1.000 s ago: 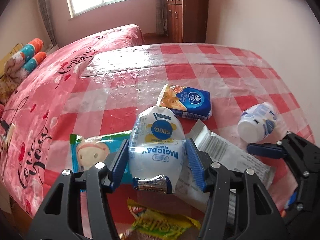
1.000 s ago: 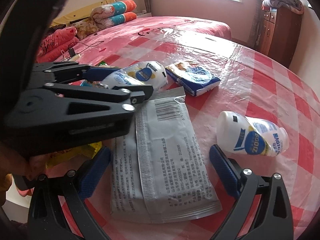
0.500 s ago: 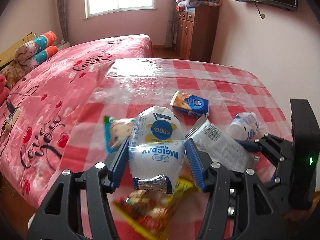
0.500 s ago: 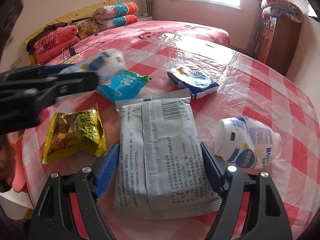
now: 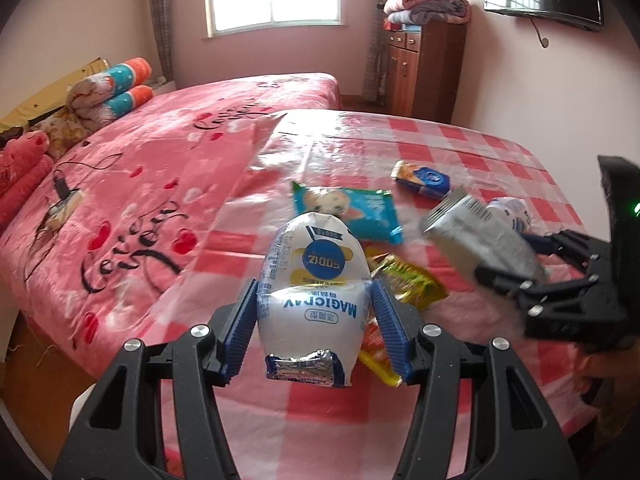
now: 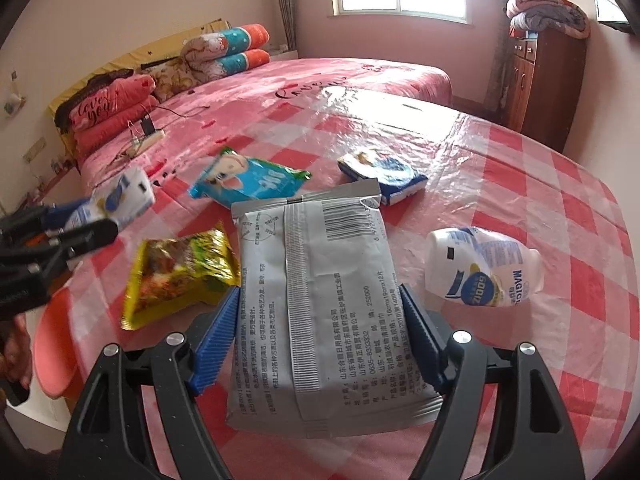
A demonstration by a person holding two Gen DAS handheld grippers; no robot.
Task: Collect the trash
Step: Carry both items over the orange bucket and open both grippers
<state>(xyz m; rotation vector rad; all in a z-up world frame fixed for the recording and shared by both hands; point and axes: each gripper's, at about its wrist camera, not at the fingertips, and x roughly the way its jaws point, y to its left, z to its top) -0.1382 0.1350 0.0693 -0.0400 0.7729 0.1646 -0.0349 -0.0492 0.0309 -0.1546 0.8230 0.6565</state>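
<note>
A: Left tongs [image 5: 316, 332]?
B: Clamped on a white bottle [image 5: 314, 284], pads on both sides, foil end toward camera, lifted clear of the bench [image 5: 500, 152].
A: Loose trash, left to right?
B: Yellow packet [image 6: 180, 276], blue pouch [image 6: 248, 180], small blue pack [image 6: 384, 176], second white bottle [image 6: 480, 268] on its side, all lying on the bench.
A: Right tongs [image 6: 316, 344]?
B: Jaws have just been closing; now both pads press the edges of a grey pouch [image 6: 316, 292], barcode end away from camera. Its far end is raised off the bench in the left view.
A: Background?
B: Pink bed [image 5: 140, 184] left of the bench.
</note>
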